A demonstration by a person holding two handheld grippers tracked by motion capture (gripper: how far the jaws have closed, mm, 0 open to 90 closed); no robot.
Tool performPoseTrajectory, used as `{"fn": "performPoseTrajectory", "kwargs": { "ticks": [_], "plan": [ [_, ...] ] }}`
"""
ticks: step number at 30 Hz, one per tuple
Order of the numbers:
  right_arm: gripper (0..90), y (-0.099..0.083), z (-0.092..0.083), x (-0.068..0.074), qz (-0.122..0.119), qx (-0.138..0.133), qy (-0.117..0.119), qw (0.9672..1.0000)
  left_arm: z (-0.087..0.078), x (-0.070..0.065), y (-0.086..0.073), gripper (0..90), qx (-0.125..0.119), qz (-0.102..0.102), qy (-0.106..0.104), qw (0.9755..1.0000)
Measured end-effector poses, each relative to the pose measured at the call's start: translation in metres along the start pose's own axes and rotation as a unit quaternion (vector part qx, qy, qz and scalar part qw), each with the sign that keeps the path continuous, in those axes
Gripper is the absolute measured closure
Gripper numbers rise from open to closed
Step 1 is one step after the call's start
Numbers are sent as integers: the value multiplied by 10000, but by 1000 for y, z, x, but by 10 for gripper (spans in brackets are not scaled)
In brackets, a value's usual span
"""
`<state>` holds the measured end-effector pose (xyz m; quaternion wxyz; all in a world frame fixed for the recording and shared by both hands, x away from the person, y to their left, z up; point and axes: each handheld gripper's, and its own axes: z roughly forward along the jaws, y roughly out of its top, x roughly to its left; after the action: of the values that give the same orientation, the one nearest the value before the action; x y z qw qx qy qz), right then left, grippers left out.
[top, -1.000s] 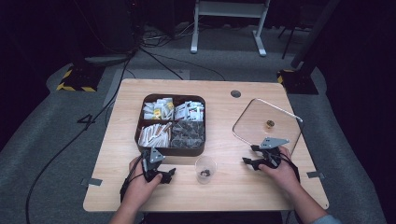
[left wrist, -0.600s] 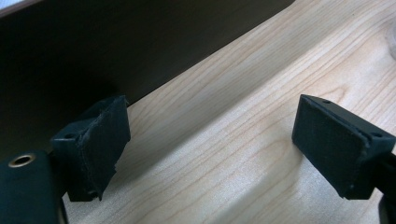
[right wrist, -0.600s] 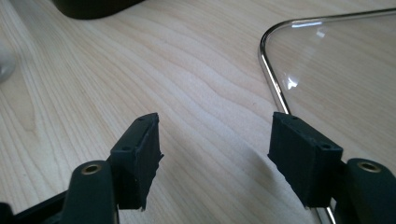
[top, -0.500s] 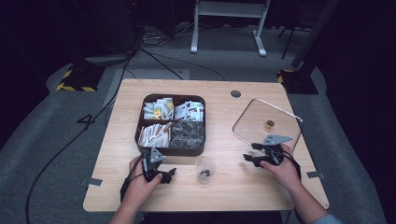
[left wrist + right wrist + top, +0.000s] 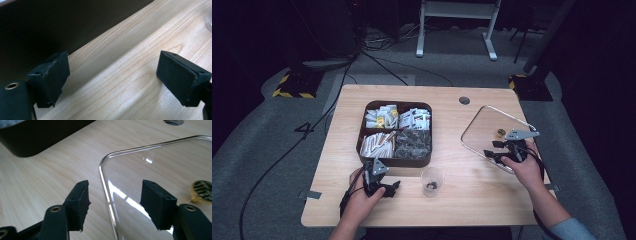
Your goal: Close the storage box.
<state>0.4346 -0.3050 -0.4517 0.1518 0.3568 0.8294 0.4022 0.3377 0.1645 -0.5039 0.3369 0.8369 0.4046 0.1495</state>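
A clear lid (image 5: 484, 127) with a small gold knob (image 5: 501, 132) lies on the table's right side. My right gripper (image 5: 491, 148) hovers at the lid's near-left rim. In the right gripper view its jaws (image 5: 115, 200) straddle the lid's edge (image 5: 106, 182) without touching it. They have just been closing and still stand apart. My left gripper (image 5: 387, 187) rests open on the wood in front of the dark divided box (image 5: 396, 161). Nothing lies between its pads (image 5: 112, 80).
The box holds sachets and sticks in several compartments. A small clear cup (image 5: 432, 182) with dark bits stands between my hands. A cable hole (image 5: 464, 100) sits at the back of the table. The box's wall (image 5: 62, 22) looms close by my left gripper.
My right gripper has lifted and moved farther from me, onto the lid's edge, and its jaws stand narrower. The left hand has stayed put.
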Motion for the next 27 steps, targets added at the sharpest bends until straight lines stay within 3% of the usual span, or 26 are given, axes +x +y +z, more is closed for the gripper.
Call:
{"fn": "performPoseTrajectory", "kwargs": {
  "ticks": [9, 17, 21, 27],
  "plan": [
    [384, 5, -1, -33, 270, -164, -424, 9986, 0, 0, 0, 119, 0, -2, -3, 10000],
    [386, 8, -2, -64, 845, -306, -611, 9941, 0, 0, 0, 117, 5, 12, -3, 10000],
    [386, 9, 3, -76, 918, -212, -820, 9922, 0, 0, 0, 117, 2, 14, 3, 10000],
    [388, 3, 17, -87, 1134, -26, -866, 9898, 0, 0, 0, 117, 4, 13, 4, 10000]
  ]
}}
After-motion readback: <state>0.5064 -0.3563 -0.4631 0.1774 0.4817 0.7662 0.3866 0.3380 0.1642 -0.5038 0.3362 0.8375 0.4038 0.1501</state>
